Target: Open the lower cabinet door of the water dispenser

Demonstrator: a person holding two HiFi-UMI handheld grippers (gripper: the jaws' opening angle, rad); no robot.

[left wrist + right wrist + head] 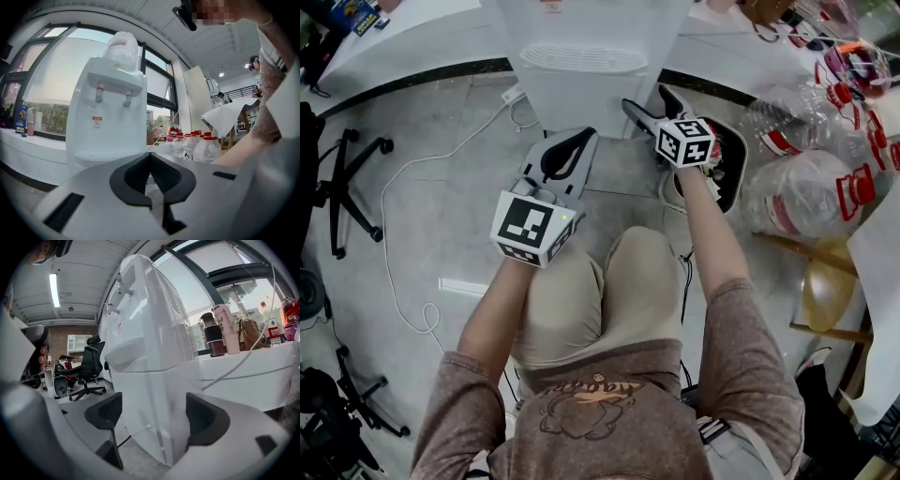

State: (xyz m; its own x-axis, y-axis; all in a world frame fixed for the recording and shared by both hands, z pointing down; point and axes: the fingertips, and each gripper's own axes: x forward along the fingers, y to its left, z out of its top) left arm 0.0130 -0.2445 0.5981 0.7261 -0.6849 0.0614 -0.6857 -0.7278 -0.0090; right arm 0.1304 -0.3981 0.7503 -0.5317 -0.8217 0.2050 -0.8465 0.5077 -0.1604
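Note:
The white water dispenser [581,66] stands on the floor against the counter, a bottle on top of it [121,47]. My right gripper [656,101] is open at its lower right corner. In the right gripper view the lower cabinet door [133,404] and the cabinet's vertical corner edge lie between the two black pads [105,411], with neither pad touching. My right gripper [154,418] holds nothing. My left gripper [577,139] hovers in front of the dispenser, short of it. Its jaws [151,174] are shut with nothing between them.
Large water bottles [806,178] with red caps pile up at the right. A black object [727,169] lies by my right hand. A white cable [403,234] snakes over the floor. An office chair base [347,178] stands left. Tumblers [220,331] sit on the counter.

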